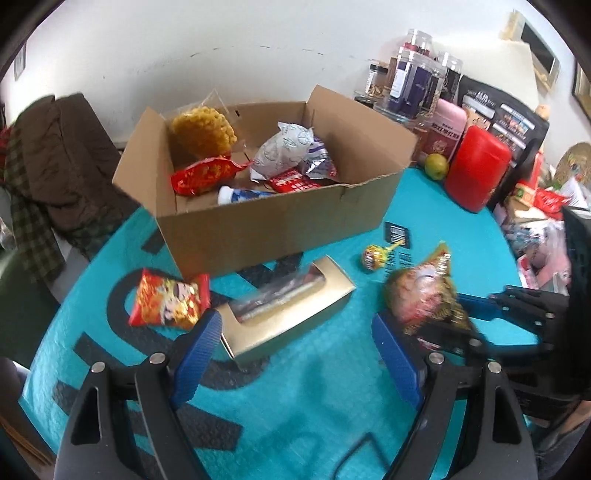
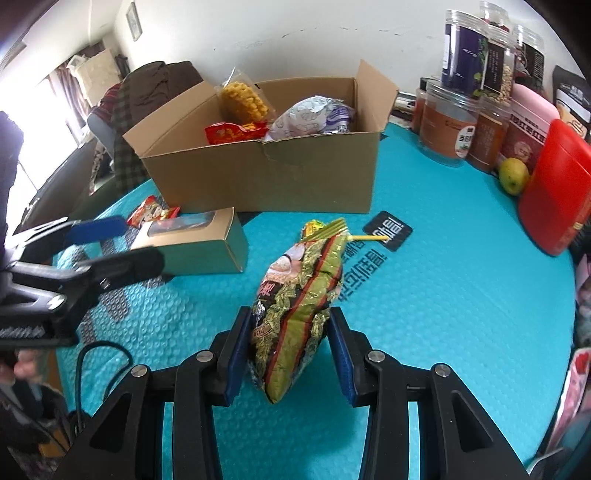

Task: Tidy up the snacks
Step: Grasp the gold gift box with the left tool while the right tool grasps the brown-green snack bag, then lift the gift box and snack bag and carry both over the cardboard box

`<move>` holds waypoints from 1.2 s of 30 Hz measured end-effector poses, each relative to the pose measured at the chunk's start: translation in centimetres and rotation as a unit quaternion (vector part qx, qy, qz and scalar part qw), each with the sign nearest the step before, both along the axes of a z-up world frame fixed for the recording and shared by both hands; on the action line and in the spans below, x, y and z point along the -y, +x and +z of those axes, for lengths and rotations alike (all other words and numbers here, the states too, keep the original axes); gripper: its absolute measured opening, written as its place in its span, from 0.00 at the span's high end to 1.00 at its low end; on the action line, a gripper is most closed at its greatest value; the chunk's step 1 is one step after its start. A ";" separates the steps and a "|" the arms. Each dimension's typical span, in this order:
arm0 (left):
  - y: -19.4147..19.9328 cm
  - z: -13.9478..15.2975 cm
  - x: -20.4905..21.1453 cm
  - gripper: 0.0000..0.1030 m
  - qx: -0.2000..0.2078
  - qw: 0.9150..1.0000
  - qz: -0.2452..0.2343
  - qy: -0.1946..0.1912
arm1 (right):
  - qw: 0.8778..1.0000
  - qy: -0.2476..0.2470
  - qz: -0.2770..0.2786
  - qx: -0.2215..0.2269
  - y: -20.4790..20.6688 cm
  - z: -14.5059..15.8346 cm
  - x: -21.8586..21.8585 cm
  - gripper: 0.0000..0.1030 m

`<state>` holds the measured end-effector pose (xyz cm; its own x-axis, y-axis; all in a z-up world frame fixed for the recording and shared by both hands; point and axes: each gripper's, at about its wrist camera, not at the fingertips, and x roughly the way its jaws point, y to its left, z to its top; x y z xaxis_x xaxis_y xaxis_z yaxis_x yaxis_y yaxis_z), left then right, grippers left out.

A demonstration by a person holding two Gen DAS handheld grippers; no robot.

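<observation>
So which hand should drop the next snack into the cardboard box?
Right. The right gripper is already shut on the green snack bag, while the left gripper is open and holds nothing, near the gold box.

Lived-in home room.
Framed picture on white wall, curtained window, clothes heaped on chair, food jars crowding tabletop.

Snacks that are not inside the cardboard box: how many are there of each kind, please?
Snack bags: 2, the red packet and the green bag held in the right gripper
Gold window box: 1
Lollipop: 1
Total: 4
</observation>
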<state>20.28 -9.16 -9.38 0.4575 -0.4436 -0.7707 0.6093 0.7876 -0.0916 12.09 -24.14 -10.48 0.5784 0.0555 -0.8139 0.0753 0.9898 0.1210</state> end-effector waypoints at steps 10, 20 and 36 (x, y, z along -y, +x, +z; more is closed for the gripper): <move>2.7 -1.3 1.4 0.19 0.003 0.999 -0.030 0.022 | 1.000 -0.013 0.009 -0.003 0.7 -0.3 -0.4 0.60; 3.0 -3.4 2.3 0.42 -0.061 0.997 -0.052 0.021 | 0.999 -0.031 0.010 -0.014 1.9 -1.7 -1.0 0.51; -1.5 -4.3 1.2 0.63 -0.090 0.995 -0.036 0.022 | 0.999 -0.045 0.026 0.000 -0.1 -1.2 -2.5 0.61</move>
